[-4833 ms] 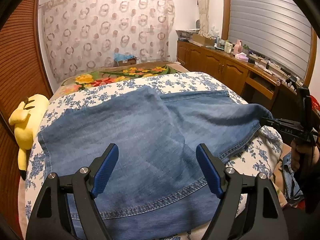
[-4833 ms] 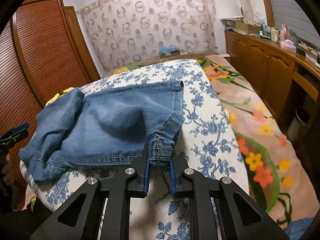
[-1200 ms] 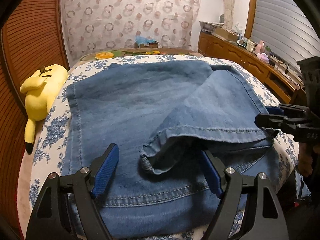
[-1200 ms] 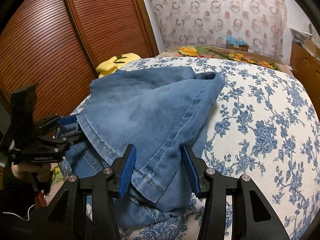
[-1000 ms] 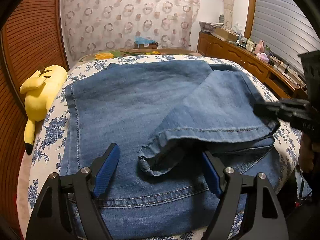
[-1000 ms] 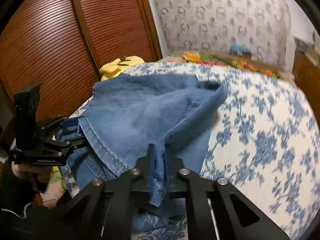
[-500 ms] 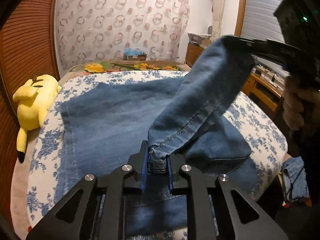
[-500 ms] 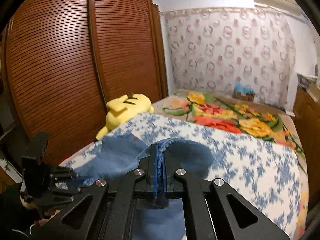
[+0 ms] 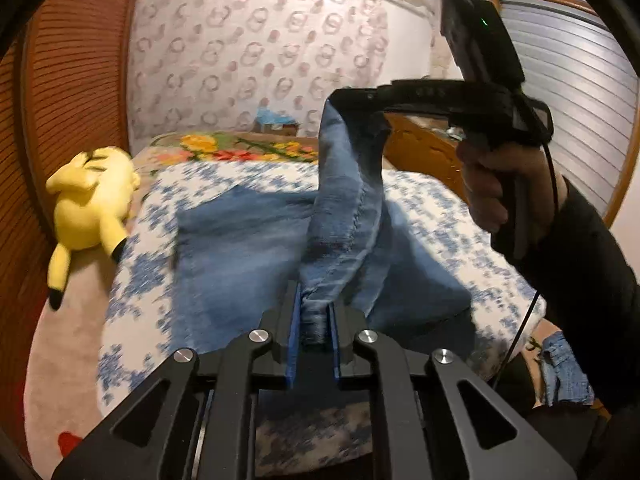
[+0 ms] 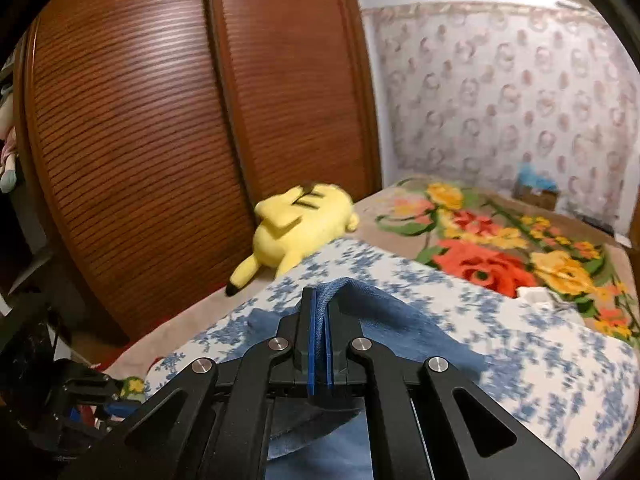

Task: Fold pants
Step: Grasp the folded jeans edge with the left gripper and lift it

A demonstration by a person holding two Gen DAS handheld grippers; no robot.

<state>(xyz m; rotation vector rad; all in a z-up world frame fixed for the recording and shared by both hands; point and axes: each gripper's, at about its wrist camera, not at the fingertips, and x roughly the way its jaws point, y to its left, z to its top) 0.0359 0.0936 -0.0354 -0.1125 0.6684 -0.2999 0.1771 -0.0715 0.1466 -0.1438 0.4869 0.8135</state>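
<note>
Blue denim pants [image 9: 240, 256] lie on the blue-flowered bed cover [image 9: 440, 216]. One folded edge is lifted off the bed, stretched between both grippers. My left gripper [image 9: 314, 300] has a thick hem between its blue pads; its jaws are closing and the pads press on the cloth. Higher and farther back, my right gripper [image 9: 340, 100] pinches the other end of that edge. In the right wrist view, the right gripper [image 10: 320, 300] is shut on a thin denim fold, with the pants [image 10: 400, 320] sagging below it. The left gripper [image 10: 116, 404] shows dimly at the lower left.
A yellow plush toy [image 9: 88, 200] lies at the bed's left edge beside a brown slatted wardrobe [image 10: 140, 140]. A flowered blanket [image 10: 500, 248] covers the far end. Wooden cabinets [image 9: 424, 148] line the right. Another denim garment [image 9: 564, 372] lies on the floor, lower right.
The left jaws closed on the pants' hem, and the right gripper pinched the edge. Both then rose, lifting the folded edge off the bed, the right one higher.
</note>
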